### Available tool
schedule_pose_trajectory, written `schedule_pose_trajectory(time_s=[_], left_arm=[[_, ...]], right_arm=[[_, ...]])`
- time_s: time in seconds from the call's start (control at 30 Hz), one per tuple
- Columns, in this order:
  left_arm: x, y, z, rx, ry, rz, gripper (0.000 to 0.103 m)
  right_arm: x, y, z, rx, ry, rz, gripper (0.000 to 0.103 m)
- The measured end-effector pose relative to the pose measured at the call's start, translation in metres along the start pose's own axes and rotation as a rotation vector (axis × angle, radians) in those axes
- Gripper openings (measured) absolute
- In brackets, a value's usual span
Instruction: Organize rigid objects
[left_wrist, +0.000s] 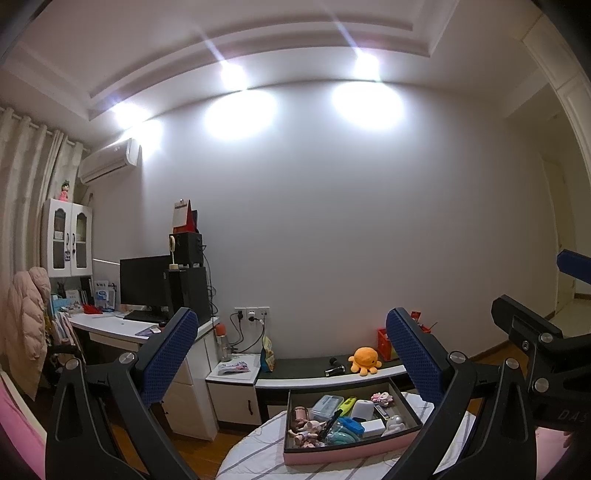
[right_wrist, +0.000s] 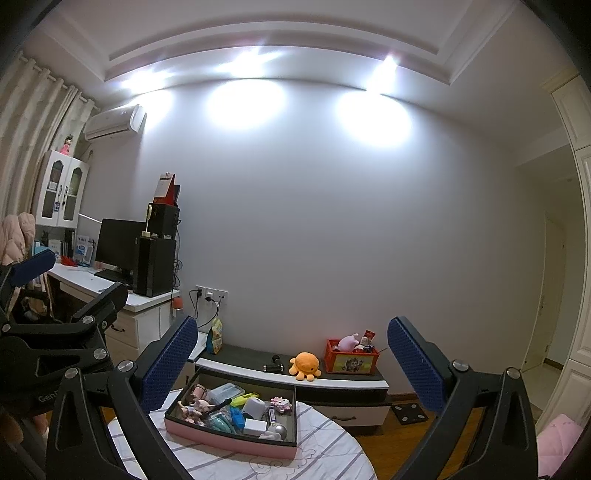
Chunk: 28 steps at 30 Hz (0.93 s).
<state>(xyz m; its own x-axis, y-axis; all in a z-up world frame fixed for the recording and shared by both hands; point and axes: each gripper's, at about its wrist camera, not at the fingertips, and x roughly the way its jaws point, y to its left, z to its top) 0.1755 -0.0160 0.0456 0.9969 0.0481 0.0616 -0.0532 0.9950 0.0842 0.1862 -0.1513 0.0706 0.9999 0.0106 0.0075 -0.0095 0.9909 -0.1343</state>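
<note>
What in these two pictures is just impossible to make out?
- pink box: the items inside overlap and are too small to name in either view.
- round table: cut off by the bottom edge, and partly behind the left gripper or right gripper.
- red crate: half hidden by a finger in the left wrist view.
- wall cabinet: contents too small to tell.

Spotlit white wall (left_wrist: 332, 221), curtains (left_wrist: 22, 155) at left, desk (left_wrist: 122, 326), wooden floor (right_wrist: 399, 443).
</note>
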Motion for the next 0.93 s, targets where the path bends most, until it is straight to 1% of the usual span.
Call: schedule_pose_trajectory(time_s=[0.93], left_arm=[[-0.0057,0.0052,0.0009,0.003,-0.002,0.004,0.103]], right_arm=[[0.0002,0.0016,0.0006,-0.001,0.003,0.0,0.103]])
